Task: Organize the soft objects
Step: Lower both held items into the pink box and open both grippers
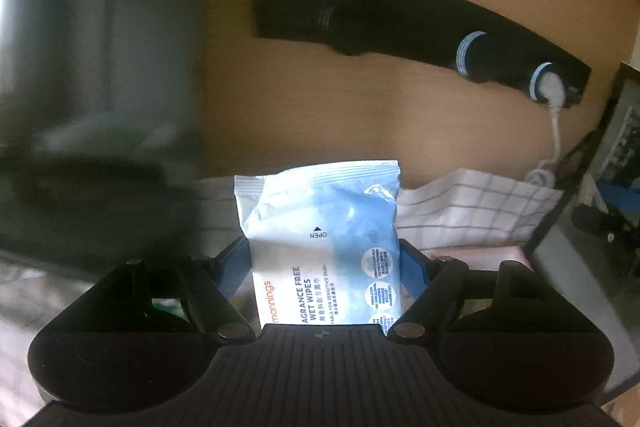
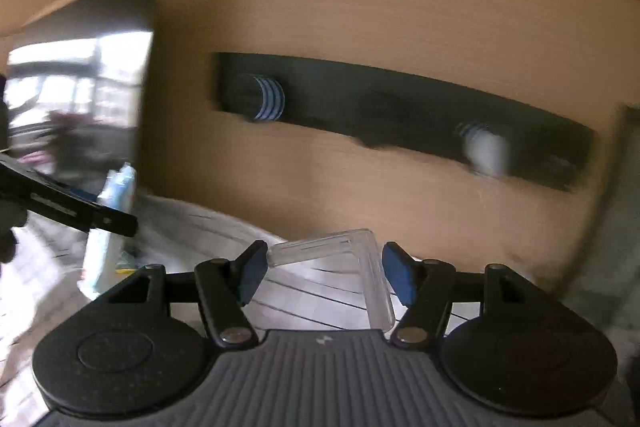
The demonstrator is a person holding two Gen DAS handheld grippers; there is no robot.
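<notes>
My left gripper (image 1: pixel 324 263) is shut on a blue and white pack of wet wipes (image 1: pixel 320 219), which stands upright between the blue pads and is lifted above the checked cloth (image 1: pixel 472 207). In the right wrist view the same pack (image 2: pixel 114 203) shows at the far left, held by the left gripper's black finger (image 2: pixel 80 211). My right gripper (image 2: pixel 324 273) is open and holds nothing. A clear plastic container corner (image 2: pixel 360 259) lies between and below its pads, over the checked cloth (image 2: pixel 304 299).
A wooden wall (image 1: pixel 400 115) rises right behind the surface, with a black socket strip (image 1: pixel 400 11) and a white plug and cable (image 1: pixel 554 95). A dark screen (image 2: pixel 80 75) stands at the left. A black frame edge (image 1: pixel 572 179) is at the right.
</notes>
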